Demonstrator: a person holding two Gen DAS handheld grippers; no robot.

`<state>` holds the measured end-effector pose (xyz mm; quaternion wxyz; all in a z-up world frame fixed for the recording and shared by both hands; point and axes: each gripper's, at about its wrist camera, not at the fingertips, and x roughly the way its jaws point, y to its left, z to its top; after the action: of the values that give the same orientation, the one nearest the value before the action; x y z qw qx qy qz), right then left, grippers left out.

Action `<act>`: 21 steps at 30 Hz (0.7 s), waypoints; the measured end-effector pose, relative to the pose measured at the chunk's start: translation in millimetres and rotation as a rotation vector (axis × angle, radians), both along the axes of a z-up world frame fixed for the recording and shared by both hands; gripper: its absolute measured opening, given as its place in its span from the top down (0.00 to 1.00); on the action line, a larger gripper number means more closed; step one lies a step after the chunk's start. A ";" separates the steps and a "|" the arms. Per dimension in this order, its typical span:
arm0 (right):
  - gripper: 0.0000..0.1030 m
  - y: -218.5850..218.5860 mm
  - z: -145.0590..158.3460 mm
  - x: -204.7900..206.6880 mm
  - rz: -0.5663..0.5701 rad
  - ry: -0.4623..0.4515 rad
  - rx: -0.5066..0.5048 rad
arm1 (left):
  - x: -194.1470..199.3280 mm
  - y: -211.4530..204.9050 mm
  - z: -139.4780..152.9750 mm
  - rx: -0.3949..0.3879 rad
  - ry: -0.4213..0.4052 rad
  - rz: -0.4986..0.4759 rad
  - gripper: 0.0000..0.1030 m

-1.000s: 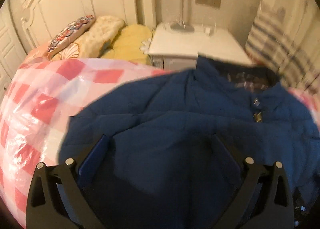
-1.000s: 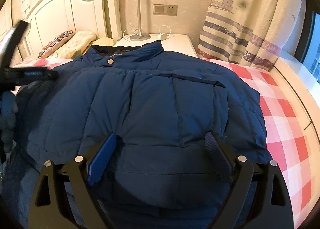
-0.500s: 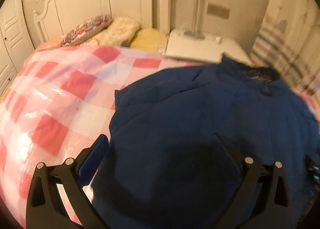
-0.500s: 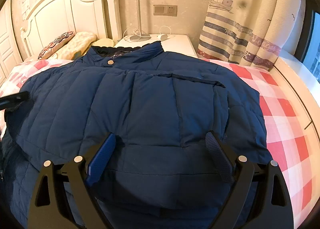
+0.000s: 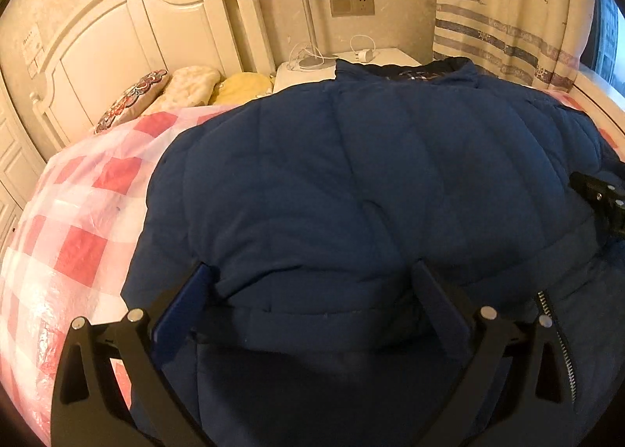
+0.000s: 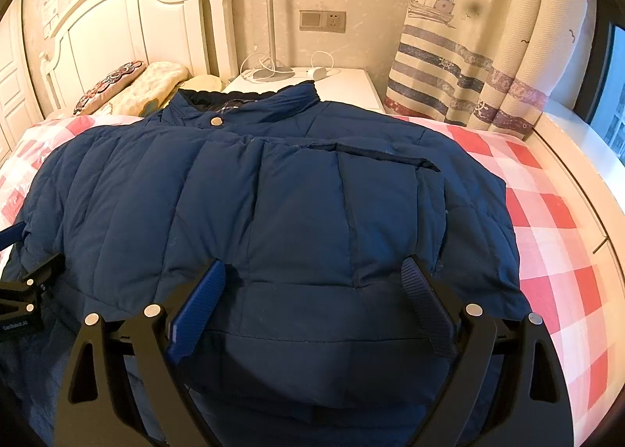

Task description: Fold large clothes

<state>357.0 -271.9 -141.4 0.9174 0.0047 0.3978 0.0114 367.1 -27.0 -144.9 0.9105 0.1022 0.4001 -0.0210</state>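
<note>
The left gripper [image 5: 312, 286] is hovering with jaws spread wide, gripping nothing; the navy padded jacket [image 5: 371, 181] is bulging between them; the right gripper [image 6: 312, 279] is likewise standing wide open and empty over the jacket's near hem; the jacket is lying spread, collar far, on the bed [image 6: 554, 220] with its red-and-white checked cover; pillows [image 6: 129, 89], a white headboard [image 6: 129, 29], a nightstand [image 6: 347, 87] and a striped curtain [image 6: 480, 68] are standing beyond.

I see the navy quilted puffer jacket [image 6: 297, 212] lying flat on the bed, collar toward the headboard, sides folded in.
</note>
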 end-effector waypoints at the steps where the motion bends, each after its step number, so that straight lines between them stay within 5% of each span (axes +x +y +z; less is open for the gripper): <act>1: 0.12 -1.1 -0.2 0.7 0.008 0.007 0.012 | 0.2 0.8 0.0 -0.003 -0.001 0.000 0.02; 4: 0.10 -6.3 8.9 5.6 0.017 0.048 0.061 | -3.5 -1.5 -0.1 -0.004 -0.003 0.002 0.02; 10: 0.10 -7.2 51.2 15.8 -0.043 -0.091 0.105 | -4.7 -0.1 0.2 -0.012 -0.004 0.003 0.02; 16: 0.06 3.2 7.7 63.9 -0.049 0.046 0.011 | -4.9 0.5 0.5 -0.020 -0.005 0.002 0.02; 21: 0.04 3.8 0.0 62.8 -0.039 0.035 0.000 | -5.4 2.3 0.9 -0.030 -0.005 0.002 0.02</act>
<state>419.8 -268.0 -141.3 0.9103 0.0127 0.4136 -0.0065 361.7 -24.7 -144.0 0.9129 0.0883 0.3977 -0.0257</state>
